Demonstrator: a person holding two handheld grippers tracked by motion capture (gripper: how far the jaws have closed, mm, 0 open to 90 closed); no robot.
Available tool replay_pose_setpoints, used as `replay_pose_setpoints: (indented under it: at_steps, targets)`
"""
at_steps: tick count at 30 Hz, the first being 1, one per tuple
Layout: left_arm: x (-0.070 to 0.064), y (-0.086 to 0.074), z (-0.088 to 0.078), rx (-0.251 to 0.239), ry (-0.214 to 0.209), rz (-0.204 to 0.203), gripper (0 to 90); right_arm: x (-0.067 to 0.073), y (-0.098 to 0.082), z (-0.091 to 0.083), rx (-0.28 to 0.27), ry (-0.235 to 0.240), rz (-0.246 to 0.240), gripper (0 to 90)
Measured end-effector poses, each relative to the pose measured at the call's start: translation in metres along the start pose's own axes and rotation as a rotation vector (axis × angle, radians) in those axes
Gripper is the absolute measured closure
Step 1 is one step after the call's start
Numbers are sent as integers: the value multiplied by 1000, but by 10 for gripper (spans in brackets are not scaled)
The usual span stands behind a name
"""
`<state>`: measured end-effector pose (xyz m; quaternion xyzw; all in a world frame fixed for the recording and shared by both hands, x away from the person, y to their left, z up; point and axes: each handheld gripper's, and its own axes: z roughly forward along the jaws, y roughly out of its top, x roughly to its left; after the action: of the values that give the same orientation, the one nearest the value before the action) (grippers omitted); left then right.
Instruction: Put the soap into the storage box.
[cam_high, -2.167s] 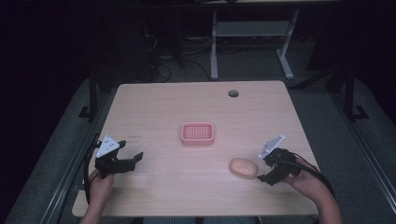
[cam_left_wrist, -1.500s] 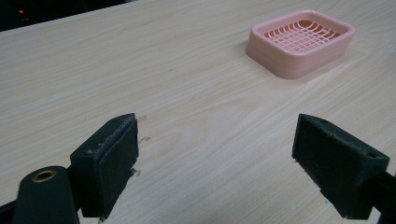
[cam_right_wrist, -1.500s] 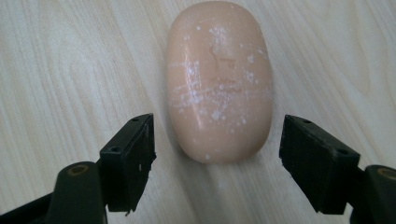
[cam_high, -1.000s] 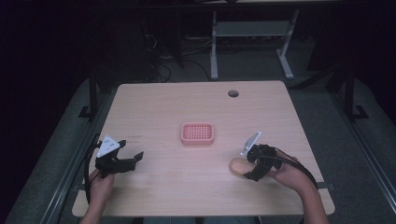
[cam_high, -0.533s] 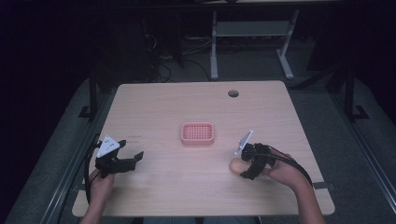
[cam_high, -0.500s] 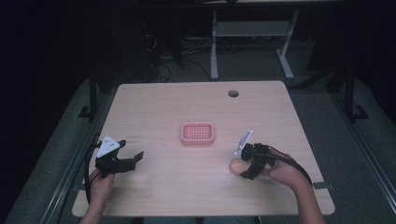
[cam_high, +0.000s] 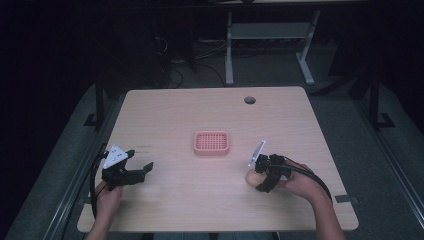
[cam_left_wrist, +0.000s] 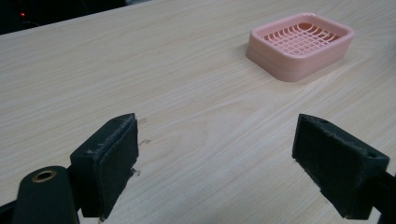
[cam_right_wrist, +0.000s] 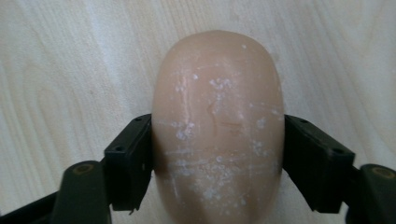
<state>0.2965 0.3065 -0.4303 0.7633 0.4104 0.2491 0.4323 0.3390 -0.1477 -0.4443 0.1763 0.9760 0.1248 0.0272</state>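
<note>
A peach oval soap bar (cam_high: 250, 177) (cam_right_wrist: 217, 107) lies on the wooden table (cam_high: 200, 110) at the front right. My right gripper (cam_high: 260, 182) (cam_right_wrist: 217, 144) comes down over it, and both pads press against the bar's sides in the right gripper view. A pink slotted soap dish (cam_high: 211, 142) (cam_left_wrist: 301, 44) sits empty at the table's middle. Near the front left edge my left gripper (cam_high: 142, 172) (cam_left_wrist: 217, 158) rests low over the wood, open, with nothing between its pads and the dish ahead of it to the right.
A round cable hole (cam_high: 249, 100) sits near the table's far edge. Beyond the table are dark floor, cables and the white legs of another desk (cam_high: 229, 50). Bare wood lies between the dish and both grippers.
My right gripper moved left from beside the soap to over it and its jaws now hold the bar's sides. The left gripper and the dish stayed put.
</note>
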Motion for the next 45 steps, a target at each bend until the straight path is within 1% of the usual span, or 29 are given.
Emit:
replay_pose_setpoints:
  at_steps: [4,5,9,12,13,16,18,19,20,21,24,25,28,30,33,36,37,42,45]
  targets:
    - [-1,0,0,3,-3,6,142,0,0,0,-3,-3,-10,316]
    - [-1,0,0,-3,-2,2,142,1,1,0,0,-6,-12,317]
    - [-1,0,0,0,-2,1,142,2,1,-1,3,-1,-18,318]
    - [-1,0,0,-4,-2,0,142,2,2,-1,5,-8,-21,318]
    - [-1,0,0,-5,-1,-2,142,3,2,-1,6,-17,-22,318]
    - [-1,0,0,-6,-2,-3,142,3,3,-2,0,-12,-26,318]
    - [-1,0,0,-8,-2,-4,142,4,3,-3,-9,-13,-27,318]
    - [-1,0,-1,-10,-2,-3,142,4,4,-5,-23,-9,-24,318]
    - [-1,0,-1,-10,-2,-3,142,4,4,-5,-23,-9,-24,318]
    - [-1,0,-1,-10,-2,0,142,3,4,-6,-36,-5,-26,318]
    - [-1,0,-1,-10,-3,-1,142,3,4,-7,-41,-1,-21,318]
    - [-1,0,-1,-9,-3,-1,142,2,4,-7,-45,11,-16,318]
    - [-1,0,0,-9,-4,-1,142,2,4,-7,-47,13,-18,318]
    - [0,0,0,-8,-3,-1,142,0,4,-9,-74,27,-16,318]
    - [0,0,0,-8,-1,-5,142,-2,4,-11,-95,32,-12,318]
    - [0,0,0,-9,-2,-2,142,-2,5,-12,-96,36,-9,318]
    - [-1,0,0,-8,-3,-4,142,-2,6,-12,-87,32,-16,318]
    - [-1,0,0,-10,-3,-4,142,-4,10,-15,-94,34,-30,318]
    - [0,0,0,-9,-2,-2,142,-5,14,-16,-87,32,-37,318]
